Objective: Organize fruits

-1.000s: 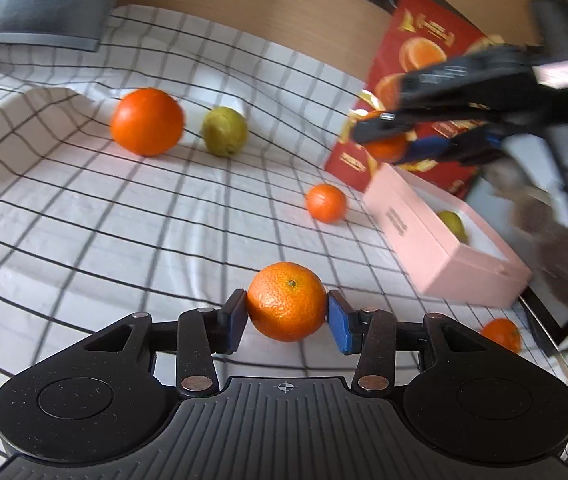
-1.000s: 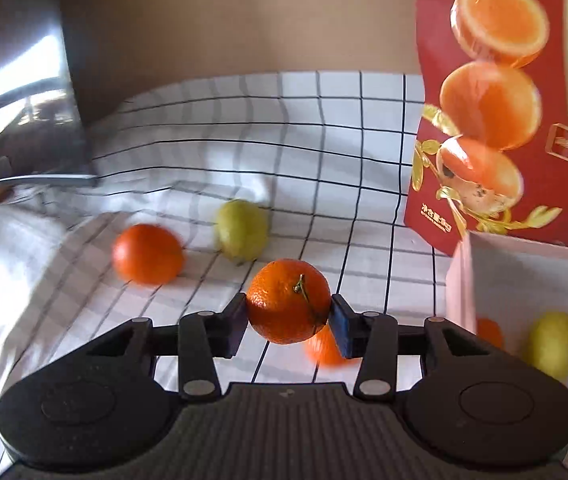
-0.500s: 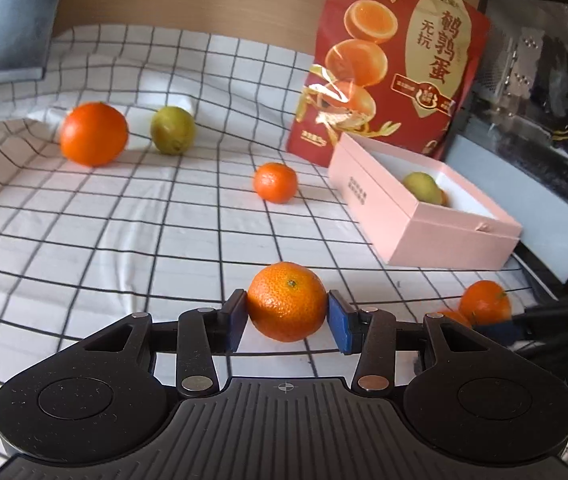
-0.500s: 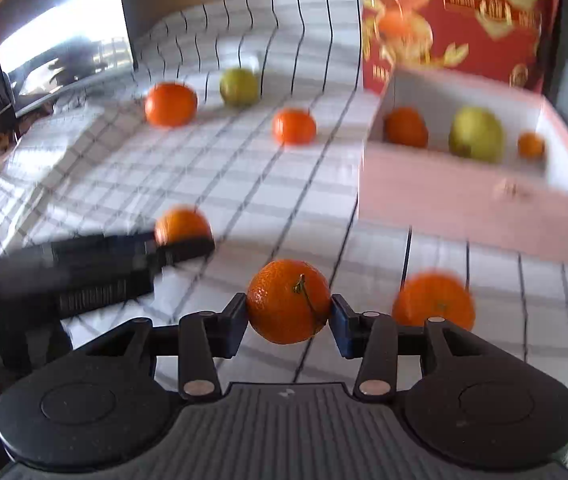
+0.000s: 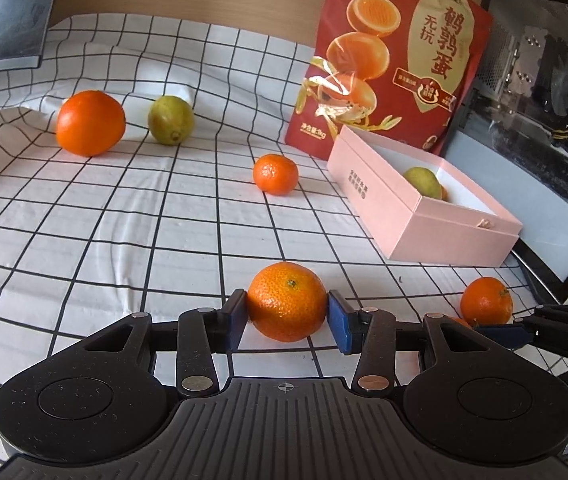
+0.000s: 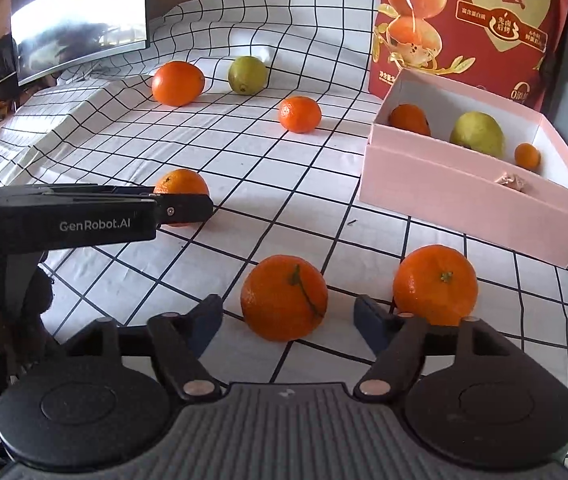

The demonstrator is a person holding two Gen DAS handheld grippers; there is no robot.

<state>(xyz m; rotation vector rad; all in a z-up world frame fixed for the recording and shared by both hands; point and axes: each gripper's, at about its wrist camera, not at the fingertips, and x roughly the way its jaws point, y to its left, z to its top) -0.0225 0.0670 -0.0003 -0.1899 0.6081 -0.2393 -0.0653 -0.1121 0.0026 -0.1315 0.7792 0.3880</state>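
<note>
My left gripper [image 5: 287,314] is shut on a mandarin [image 5: 287,307], low at the checked cloth; it also shows in the right wrist view [image 6: 182,184]. My right gripper [image 6: 285,320] is open, its pads apart from a stemmed mandarin [image 6: 284,298] that rests on the cloth between them. Another mandarin [image 6: 435,284] lies just to its right. The pink box [image 6: 463,200] holds a small orange fruit [image 6: 408,119], a green pear-like fruit [image 6: 479,134] and a tiny mandarin [image 6: 527,156].
On the cloth farther back lie a big orange [image 5: 90,122], a green lemon [image 5: 170,119] and a small mandarin [image 5: 275,174]. A red snack bag [image 5: 395,60] stands behind the box. A computer case [image 5: 543,120] is at the right, a monitor [image 6: 80,20] at the back left.
Both grippers swung back and came down to the near cloth. My right gripper opened and let its stemmed mandarin down on the cloth. My left gripper still grips its mandarin.
</note>
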